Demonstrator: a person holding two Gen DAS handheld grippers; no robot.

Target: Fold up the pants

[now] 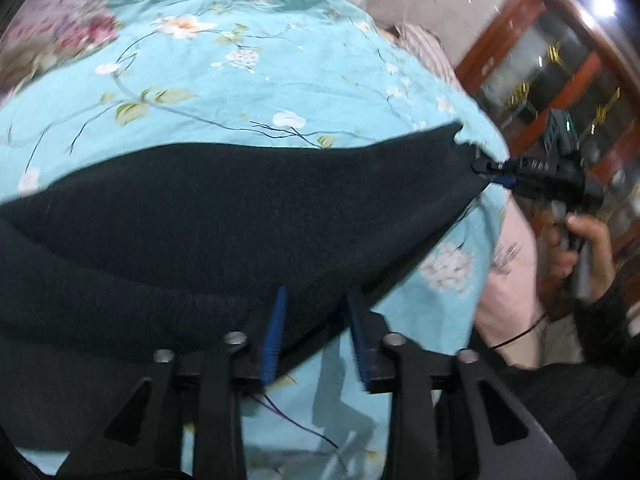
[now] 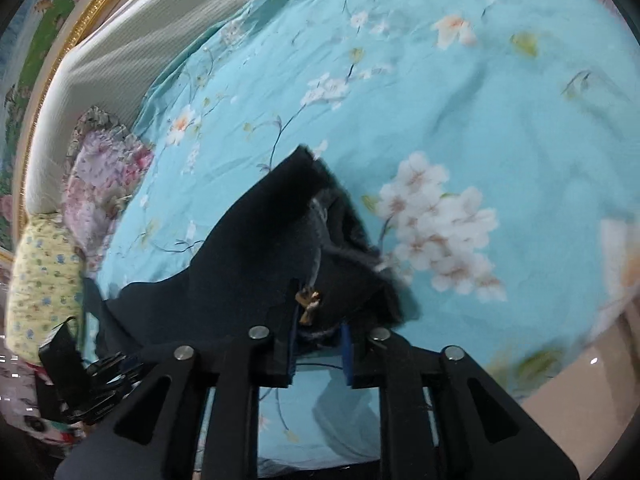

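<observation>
- I am holding both of my grippers low over a turquoise cotton bedsheet printed with white and peach blossoms [image 2: 460,92], because the soft, broad bed is serving as my folding surface.
- The dark navy, matte, slightly fuzzy pants [image 1: 224,216] are lying spread across that sheet in a long, tapering band, one end at my left gripper [image 1: 318,332] and the far corner at my right gripper [image 1: 490,174].
- My left jaws are standing parted: the blue ribbed pads [image 1: 274,340] are apart, with the hem of the fabric lying loosely between them and turquoise sheet showing in the gap, so I judge this as released, not clamped.
- In the right wrist view, my right gripper [image 2: 318,354] is also slack; its pads are apart with only a bunched, fleecy-lined edge of the cloth sitting above them, not pinched.
- A small tan tag or toggle [image 2: 308,300] is poking out of that bunched edge; I cannot tell exactly what it is.
- I judge that I am laying the garment flat so a fold can hold its shape; the thick, limp knit should drape and stay put.
- A hand [image 1: 576,248] is gripping the right tool's handle beside the bed edge.
</observation>
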